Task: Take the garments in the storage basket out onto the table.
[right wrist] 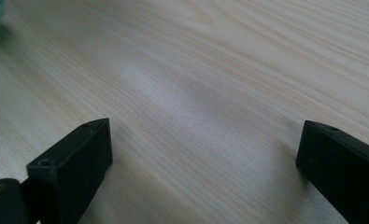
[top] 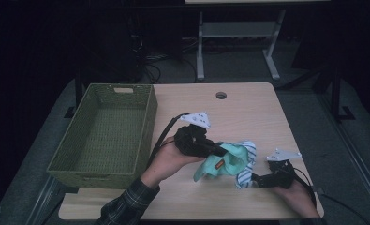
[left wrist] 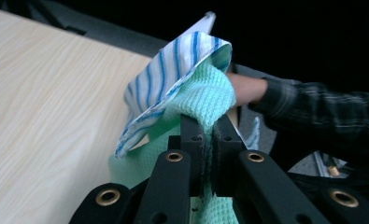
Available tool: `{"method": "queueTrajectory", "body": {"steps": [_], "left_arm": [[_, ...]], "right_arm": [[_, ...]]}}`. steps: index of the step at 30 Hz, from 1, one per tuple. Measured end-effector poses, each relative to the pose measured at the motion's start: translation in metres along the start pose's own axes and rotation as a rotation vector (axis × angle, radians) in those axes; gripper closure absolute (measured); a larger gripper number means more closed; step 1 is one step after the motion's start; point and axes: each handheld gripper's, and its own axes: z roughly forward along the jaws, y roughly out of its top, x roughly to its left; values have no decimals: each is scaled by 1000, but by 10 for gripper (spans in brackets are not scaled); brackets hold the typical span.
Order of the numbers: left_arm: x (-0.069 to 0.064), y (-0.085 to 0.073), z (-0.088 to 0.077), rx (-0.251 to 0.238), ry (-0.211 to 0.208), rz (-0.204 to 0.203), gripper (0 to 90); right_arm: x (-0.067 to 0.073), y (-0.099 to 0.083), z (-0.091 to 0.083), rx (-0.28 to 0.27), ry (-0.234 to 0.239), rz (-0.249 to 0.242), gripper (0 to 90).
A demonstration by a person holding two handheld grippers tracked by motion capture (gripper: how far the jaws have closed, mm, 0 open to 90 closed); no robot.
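Green cloth (top: 227,161) on light wood table (top: 248,112); dark room.

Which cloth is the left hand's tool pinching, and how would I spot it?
Start at the green basket on the table's left, then look right, toward the near edge. The mint-green cloth is bunched there in the left gripper. Its waffle weave sets it apart from the blue-striped white cloth touching it.

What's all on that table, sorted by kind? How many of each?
Cloths: 2, a green cloth and a blue-striped cloth, bunched together
Baskets: 1, the green woven basket
Hand-held claws: 2, the left claw shut on the green cloth, the right claw open
Total: 5
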Motion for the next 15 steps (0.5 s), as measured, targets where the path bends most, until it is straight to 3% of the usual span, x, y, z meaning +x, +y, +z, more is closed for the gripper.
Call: {"method": "queueTrajectory", "body": {"steps": [2,6,9,12,15], "left_arm": [[-1,0,2,8,-6,7,857],[14,-10,13,38,-16,-42,856],[27,-21,24,73,15,-82,856],[38,-29,30,107,49,-92,856],[47,-36,33,112,57,-118,856]], "right_arm": [[0,0,0,0,0,-1,33],[0,0,0,0,1,-1,33],[0,0,0,1,1,-1,33],[0,0,0,1,1,-2,33],[0,0,0,0,2,-2,33]]}}
